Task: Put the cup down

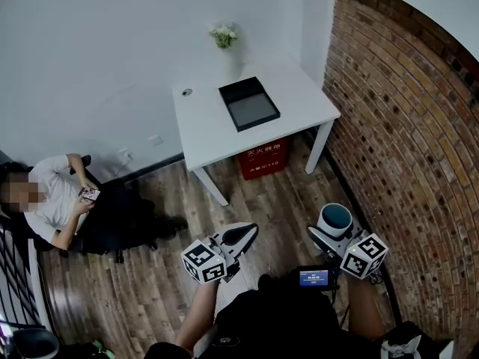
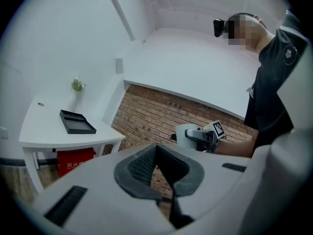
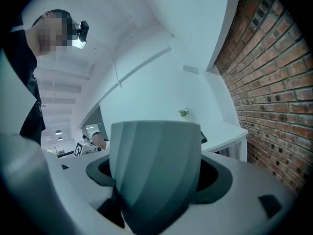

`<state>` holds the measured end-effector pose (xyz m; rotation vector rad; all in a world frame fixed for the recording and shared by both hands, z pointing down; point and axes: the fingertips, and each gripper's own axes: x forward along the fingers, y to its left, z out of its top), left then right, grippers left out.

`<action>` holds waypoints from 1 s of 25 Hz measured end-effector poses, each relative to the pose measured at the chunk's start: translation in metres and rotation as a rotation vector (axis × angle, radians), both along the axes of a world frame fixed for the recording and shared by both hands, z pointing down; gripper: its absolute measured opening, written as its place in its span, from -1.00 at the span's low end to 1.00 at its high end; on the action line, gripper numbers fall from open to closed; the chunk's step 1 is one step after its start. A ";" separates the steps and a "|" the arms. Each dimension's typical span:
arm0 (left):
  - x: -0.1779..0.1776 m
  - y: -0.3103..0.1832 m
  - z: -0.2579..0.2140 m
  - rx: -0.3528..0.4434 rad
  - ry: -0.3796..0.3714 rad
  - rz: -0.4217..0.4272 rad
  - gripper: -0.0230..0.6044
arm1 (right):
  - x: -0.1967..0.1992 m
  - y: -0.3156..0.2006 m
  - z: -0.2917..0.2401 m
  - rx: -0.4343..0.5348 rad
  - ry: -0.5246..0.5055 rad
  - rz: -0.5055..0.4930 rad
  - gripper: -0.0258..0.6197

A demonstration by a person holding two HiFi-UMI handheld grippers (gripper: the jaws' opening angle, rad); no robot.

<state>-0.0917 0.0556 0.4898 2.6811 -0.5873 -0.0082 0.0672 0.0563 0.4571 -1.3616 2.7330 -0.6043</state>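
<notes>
Cup: the pale blue-grey faceted cup [image 1: 335, 217] with a dark inside sits mouth-up in the right gripper [image 1: 326, 239], over the wooden floor [image 1: 150, 283] near the brick wall [image 1: 404, 126], well apart from the white tabletop [image 1: 209, 126]
Right gripper: jaws closed on the cup's wall from both sides, with the cup filling the gap between them
Left gripper: the left gripper [image 1: 241, 236] has its jaws pressed together on nothing and hangs beside the right one, over the floor
Tabletop: carries a shallow black rectangular tray [image 1: 249, 104] near the middle and a small white vase of pale flowers [image 1: 224, 37] at the back, with bare surface in front and to the left of the tray
Stage: judged a carry, since the cup is not yet over any surface
Risk 1: letting the jaws part before the cup reaches the tabletop would drop it to the floor
Risk 2: setting it too near the front edge could leave it overhanging, and it could tip off
Risk 3: coming in low could knock the cup's base on the tabletop rim or the tray
Count: 1 cup, 2 grippers, 1 tabletop, 1 tray, 1 vase, 1 red box [image 1: 263, 158] under the tabletop, 1 seated person [image 1: 56, 200] at the left
</notes>
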 end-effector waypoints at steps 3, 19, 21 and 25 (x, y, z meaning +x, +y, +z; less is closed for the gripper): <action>0.008 -0.025 0.010 -0.012 -0.006 -0.004 -0.91 | 0.009 -0.029 0.011 -0.013 -0.006 -0.007 0.35; 0.037 -0.264 0.011 -0.010 -0.053 -0.151 -0.91 | 0.018 -0.304 0.021 -0.002 -0.017 -0.214 0.35; 0.043 -0.296 0.007 0.001 -0.059 -0.170 -0.91 | 0.024 -0.336 0.020 -0.003 -0.021 -0.229 0.34; 0.054 -0.341 0.003 0.009 -0.057 -0.198 -0.91 | 0.029 -0.387 0.020 -0.003 -0.019 -0.268 0.35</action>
